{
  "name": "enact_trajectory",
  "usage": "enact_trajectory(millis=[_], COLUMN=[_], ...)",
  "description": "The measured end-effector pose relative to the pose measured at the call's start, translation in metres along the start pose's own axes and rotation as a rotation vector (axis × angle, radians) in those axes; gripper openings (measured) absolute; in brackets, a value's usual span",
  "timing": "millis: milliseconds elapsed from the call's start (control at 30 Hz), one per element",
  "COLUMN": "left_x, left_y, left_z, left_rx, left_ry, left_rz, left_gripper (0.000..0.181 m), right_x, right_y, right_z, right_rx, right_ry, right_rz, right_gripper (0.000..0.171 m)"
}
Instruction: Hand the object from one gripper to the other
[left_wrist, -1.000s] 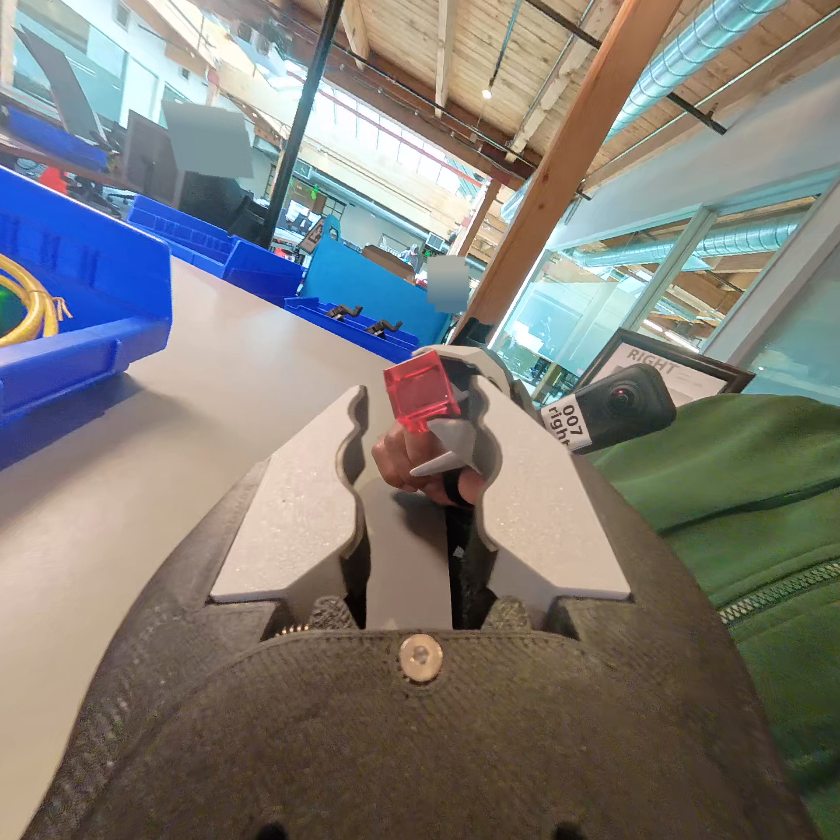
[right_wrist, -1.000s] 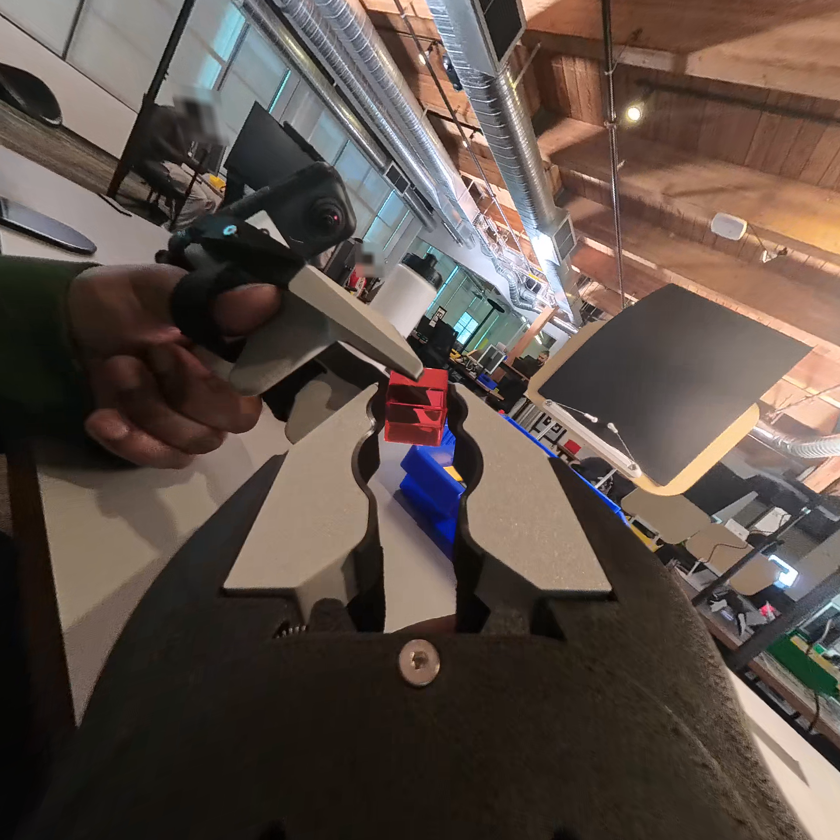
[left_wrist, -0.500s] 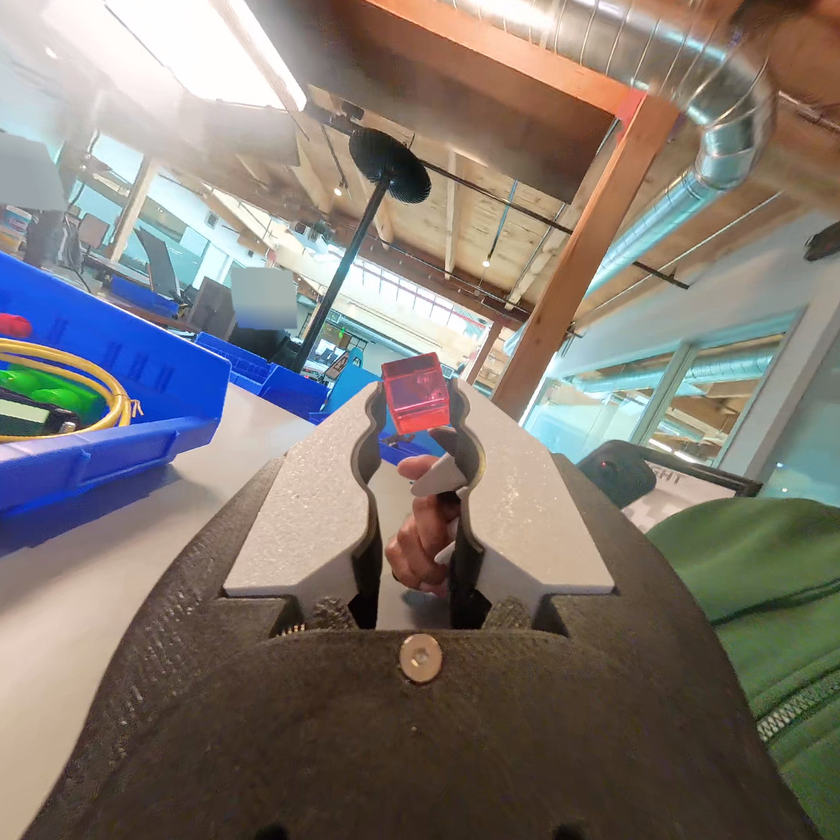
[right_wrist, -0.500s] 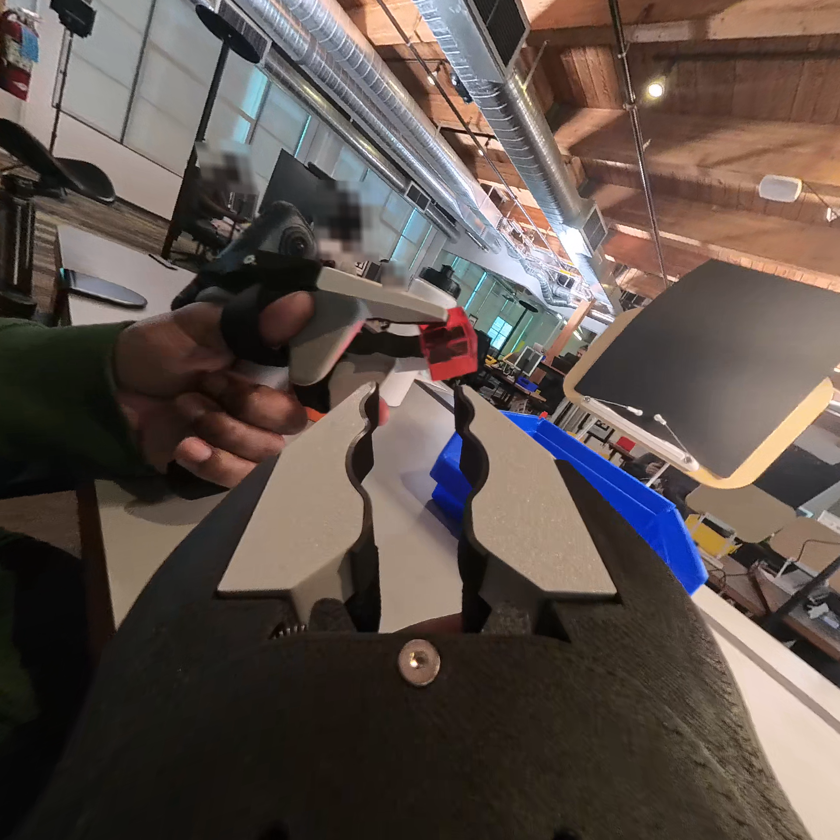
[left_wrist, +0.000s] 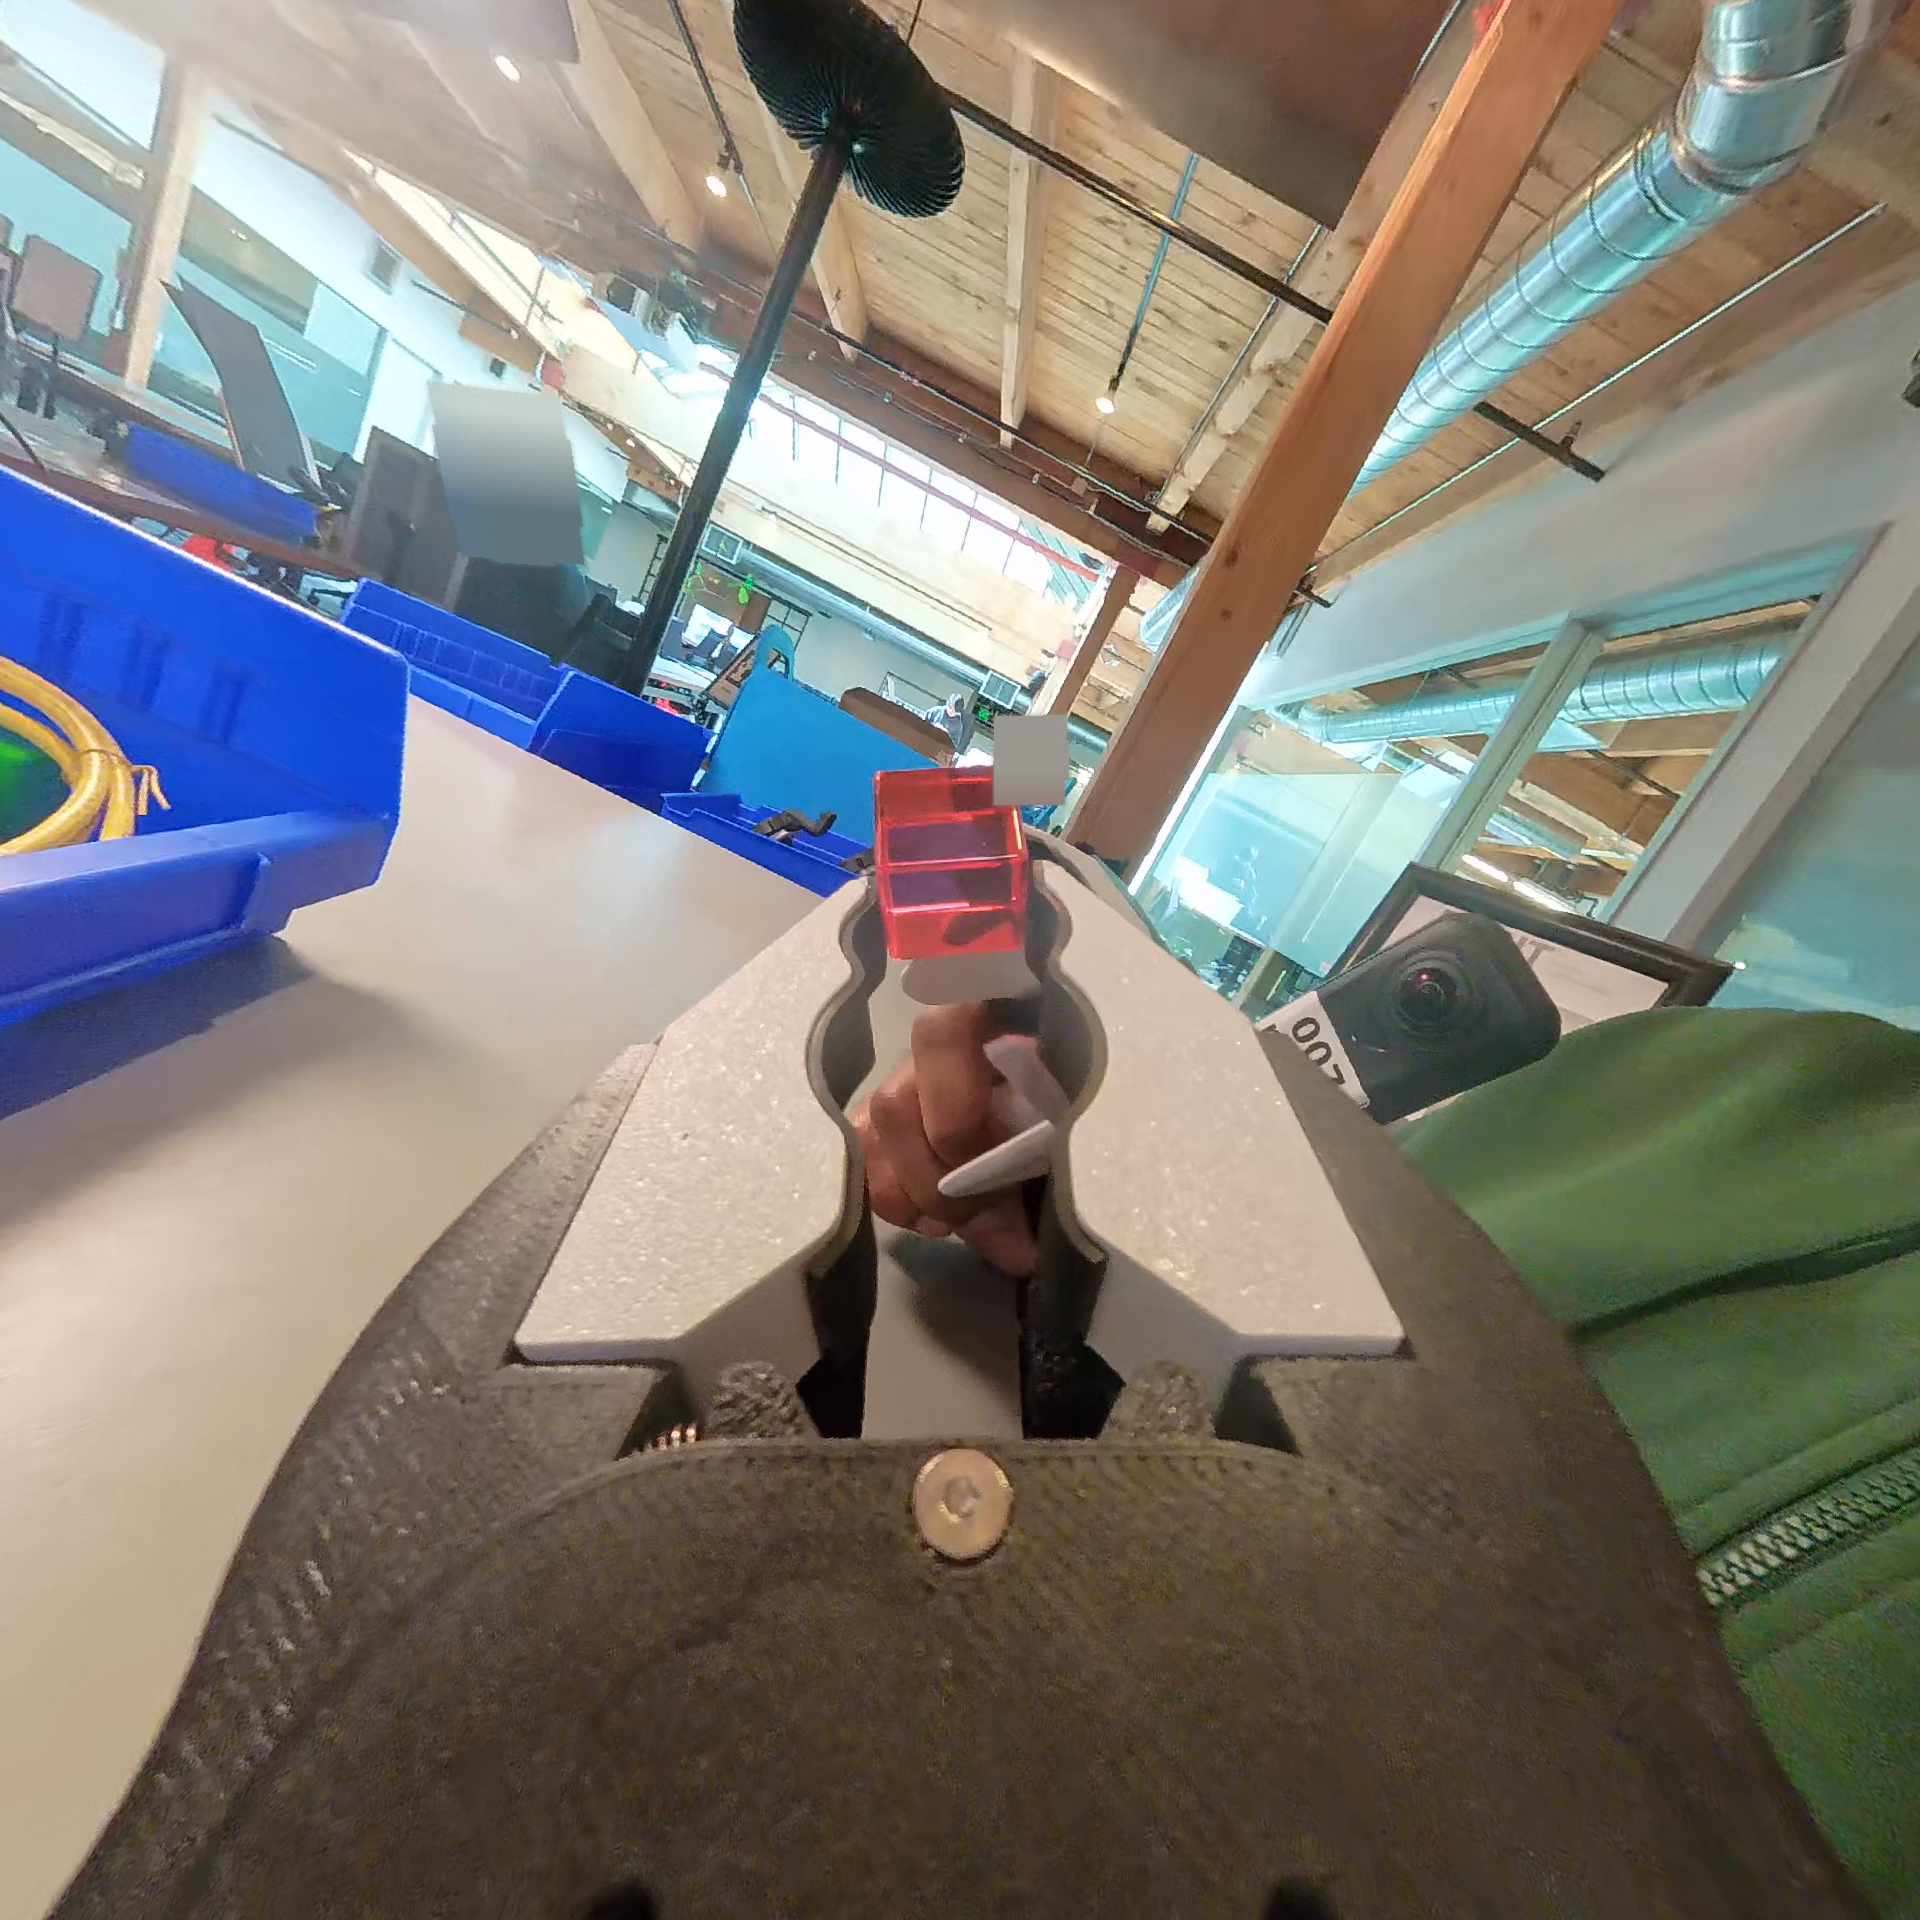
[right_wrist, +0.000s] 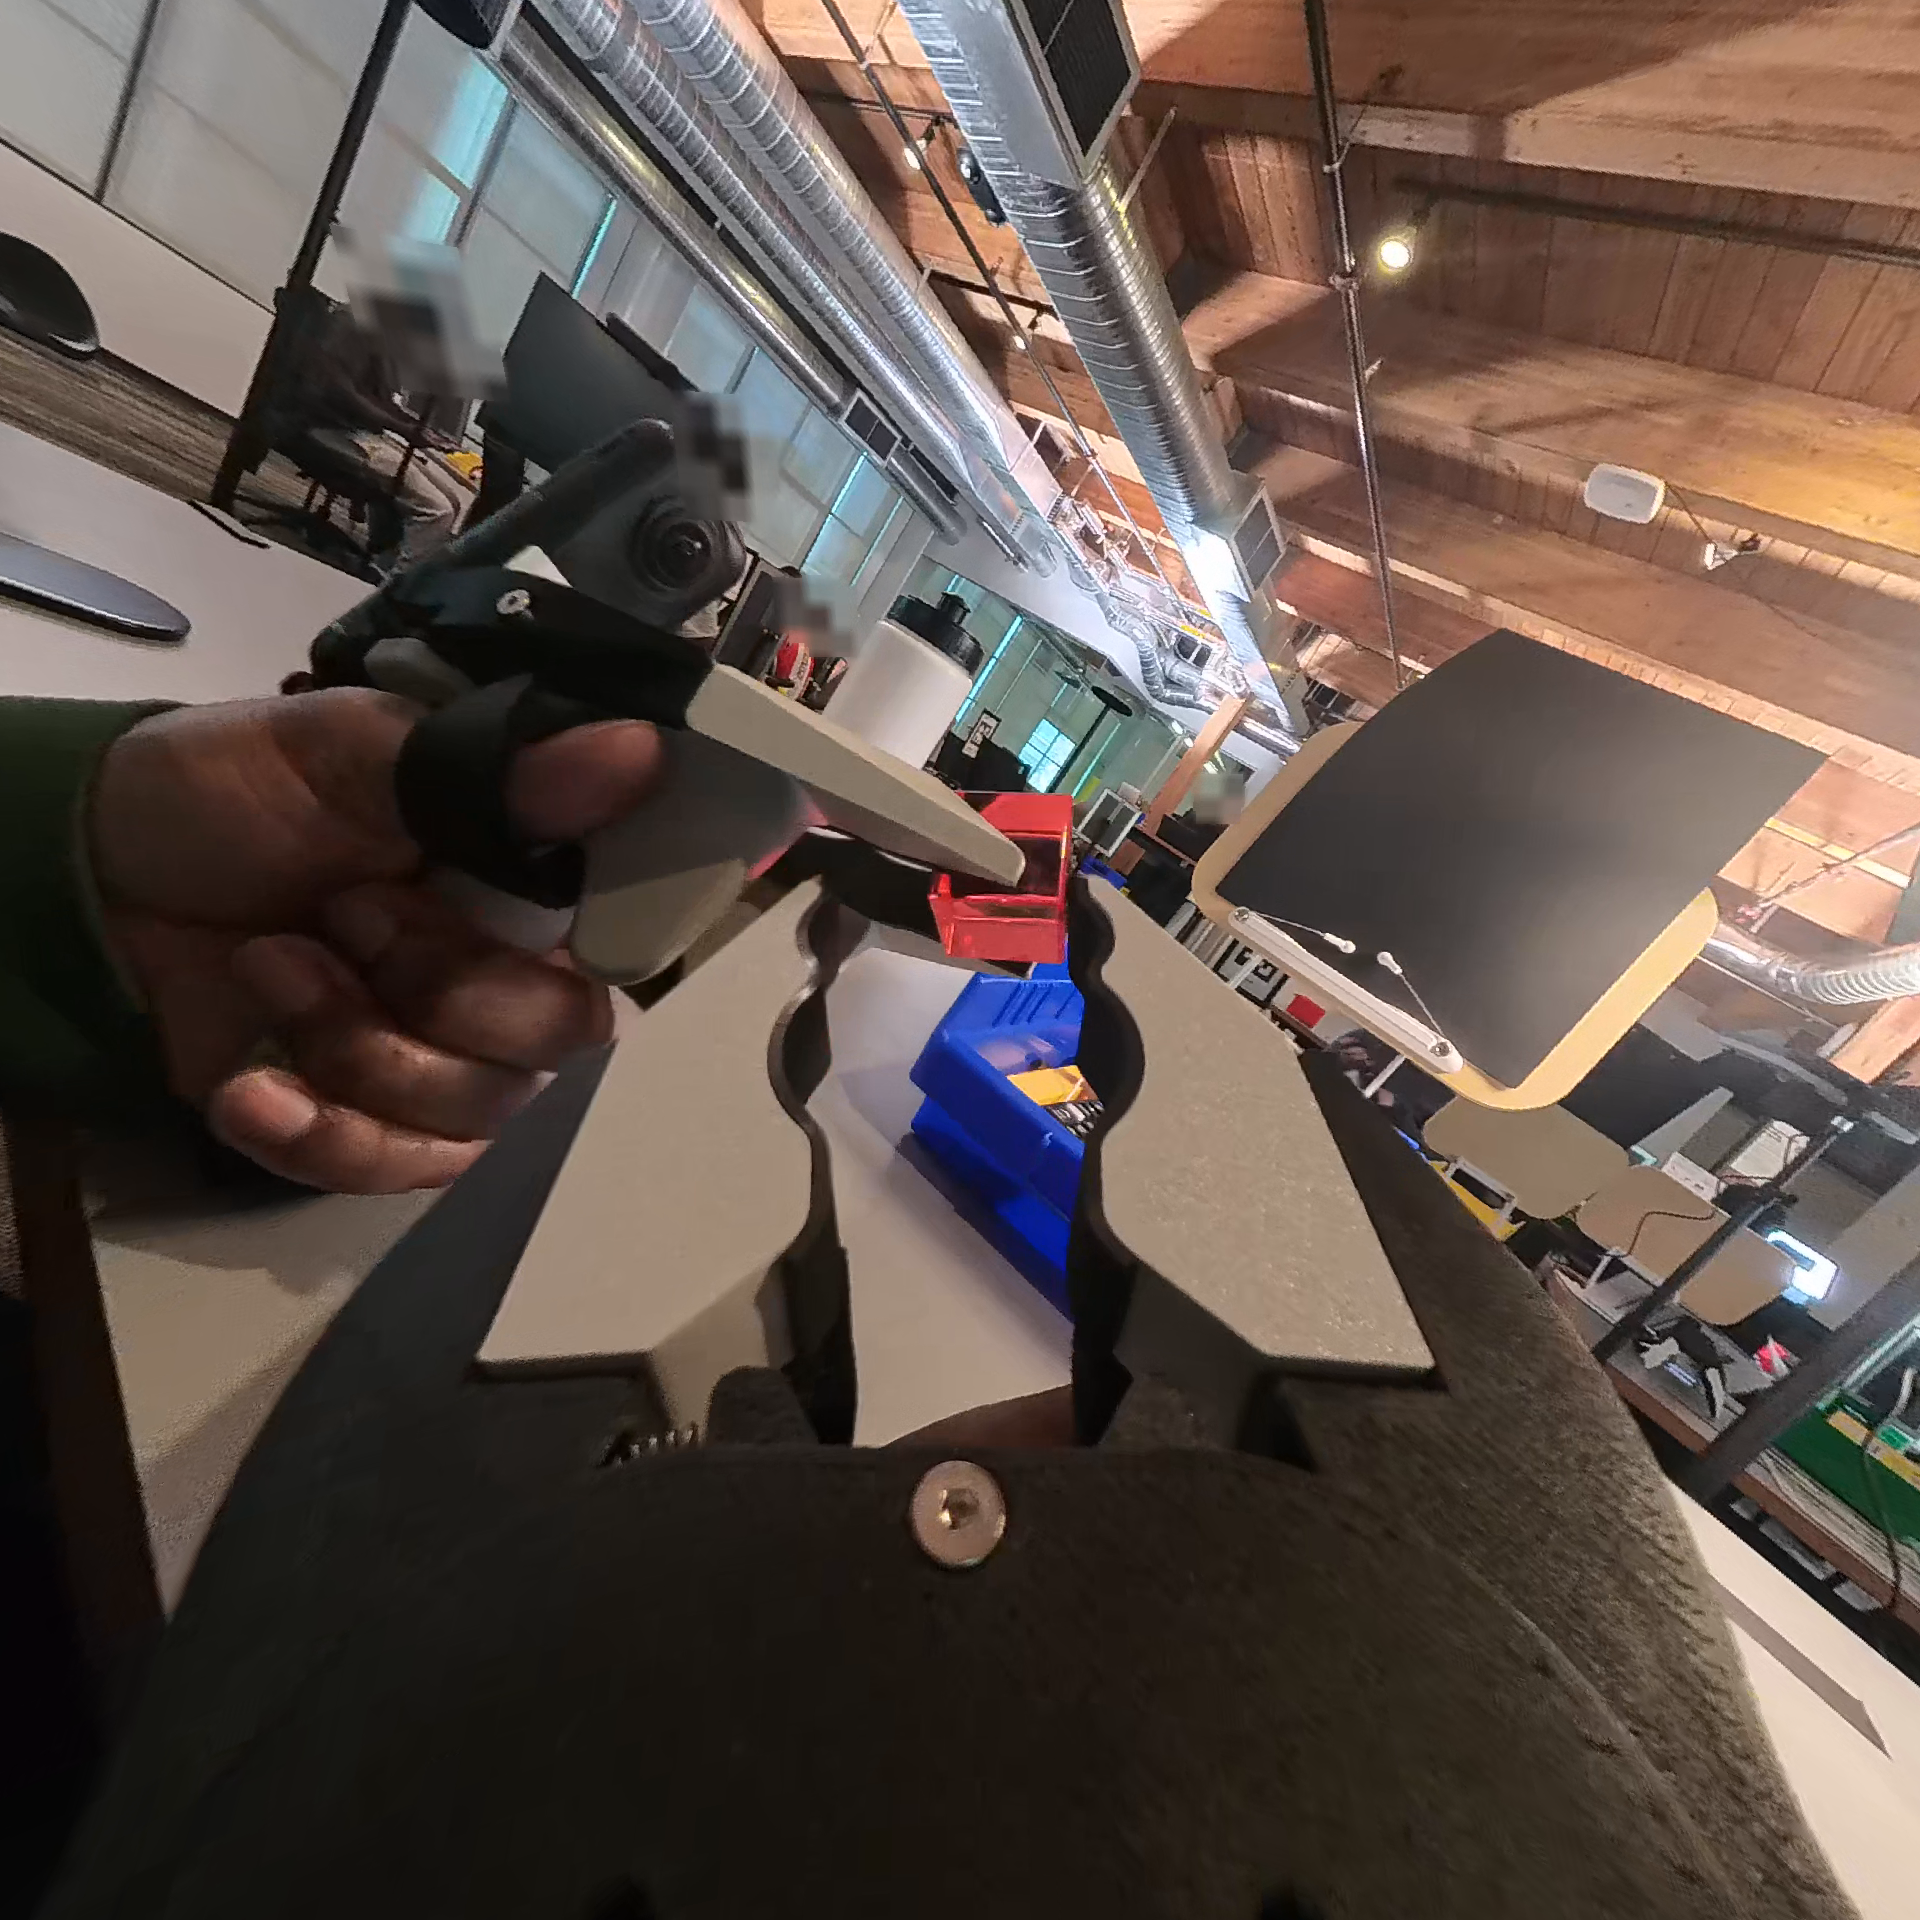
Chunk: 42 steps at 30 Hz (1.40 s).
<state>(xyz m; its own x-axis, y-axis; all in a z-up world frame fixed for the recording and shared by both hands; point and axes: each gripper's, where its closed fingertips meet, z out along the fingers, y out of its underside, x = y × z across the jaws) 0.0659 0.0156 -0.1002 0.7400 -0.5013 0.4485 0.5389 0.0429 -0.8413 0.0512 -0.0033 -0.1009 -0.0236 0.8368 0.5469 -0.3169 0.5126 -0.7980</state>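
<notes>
A translucent red cube (left_wrist: 951, 883) sits between the tips of my left gripper (left_wrist: 951, 906), which is shut on it above the grey table (left_wrist: 416, 1039). In the right wrist view the left gripper (right_wrist: 982, 894) reaches in from the left, held by a hand (right_wrist: 312, 935), with the cube (right_wrist: 1003, 904) pinched at its tip. My right gripper (right_wrist: 951, 914) is open. Its jaws stand wider than the cube, which hovers at their tips near the right finger. In the left wrist view the right gripper (left_wrist: 982, 1081) shows just beyond the cube, with its fingers apart.
A blue bin (left_wrist: 208, 831) with a yellow cable coil (left_wrist: 83, 769) stands on the left of the table, with more blue bins (left_wrist: 623, 717) behind. A green jacket (left_wrist: 1662, 1247) fills the right. In the right wrist view a blue bin (right_wrist: 997, 1132) lies ahead and a black panel (right_wrist: 1507, 862) stands at right. The grippers are tip to tip, or close to it.
The cube passed from the right gripper to the left. The left gripper closed on it, the right gripper opened, and the cube now sits back near the right gripper's tips.
</notes>
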Motion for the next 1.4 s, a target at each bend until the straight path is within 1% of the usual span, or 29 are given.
enact_trajectory(millis=[67, 100, 200, 300, 433, 600, 667, 767, 800, 867, 900, 933, 1000, 1067, 1167, 1300, 1400], left_x=[-0.001, 0.000, 0.002, 0.003, 0.004, 0.017, 0.016, 0.015, 0.014, 0.015, 0.015, 0.014, 0.007, -0.001, -0.009, -0.010, -0.007], left_y=[0.001, 0.001, 0.001, -0.010, -0.020, -0.013, -0.011, -0.008, -0.006, -0.004, -0.004, -0.005, -0.008, -0.011, -0.018, -0.018, -0.013], left_z=[0.000, 0.000, 0.000, -0.004, -0.009, -0.006, -0.004, -0.003, -0.003, -0.002, -0.003, -0.004, -0.006, -0.008, -0.013, -0.014, -0.010], left_rx=[-0.009, -0.012, -0.010, 0.053, 0.106, 0.077, 0.063, 0.052, 0.042, 0.029, 0.032, 0.035, 0.044, 0.055, 0.089, 0.088, 0.055], left_ry=[0.004, 0.007, 0.018, 0.013, 0.005, 0.082, 0.078, 0.070, 0.066, 0.072, 0.073, 0.071, 0.038, 0.001, -0.028, -0.018, 0.000], left_rz=[-0.017, -0.017, -0.010, 0.015, 0.058, 0.048, 0.050, 0.059, 0.063, 0.074, 0.075, 0.075, 0.061, 0.041, 0.003, -0.041, -0.039], left_gripper=[0.026, 0.026, 0.028, 0.042, 0.051, 0.057, 0.057, 0.054, 0.052, 0.040, 0.038, 0.036, 0.027, 0.027, 0.026, 0.026, 0.027], right_x=[0.005, 0.007, 0.007, 0.008, 0.013, 0.019, 0.017, 0.009, 0.007, 0.006, 0.006, 0.007, 0.010, 0.018, 0.022, 0.007, 0.004], right_y=[0.001, 0.001, 0.000, -0.001, -0.007, -0.009, -0.008, -0.009, -0.010, -0.009, -0.009, -0.008, -0.004, -0.001, -0.001, 0.004, 0.007], right_z=[0.000, -0.001, -0.001, -0.002, -0.005, -0.008, -0.008, -0.009, -0.009, -0.009, -0.009, -0.009, -0.007, -0.005, -0.005, -0.001, 0.002], right_rx=[-0.005, -0.003, 0.001, 0.010, 0.057, 0.099, 0.093, 0.083, 0.082, 0.078, 0.076, 0.073, 0.062, 0.064, 0.058, -0.002, -0.029], right_ry=[0.033, 0.045, 0.038, 0.011, -0.082, -0.255, -0.322, -0.411, -0.425, -0.437, -0.440, -0.436, -0.391, -0.312, -0.185, -0.100, -0.020], right_rz=[-0.009, -0.013, -0.007, 0.064, 0.317, 0.725, 0.840, 0.925, 0.933, 0.952, 0.957, 0.956, 0.927, 0.844, 0.600, 0.236, 0.039], right_gripper=[0.037, 0.029, 0.027, 0.026, 0.026, 0.026, 0.026, 0.026, 0.026, 0.026, 0.026, 0.025, 0.026, 0.028, 0.036, 0.051, 0.052])
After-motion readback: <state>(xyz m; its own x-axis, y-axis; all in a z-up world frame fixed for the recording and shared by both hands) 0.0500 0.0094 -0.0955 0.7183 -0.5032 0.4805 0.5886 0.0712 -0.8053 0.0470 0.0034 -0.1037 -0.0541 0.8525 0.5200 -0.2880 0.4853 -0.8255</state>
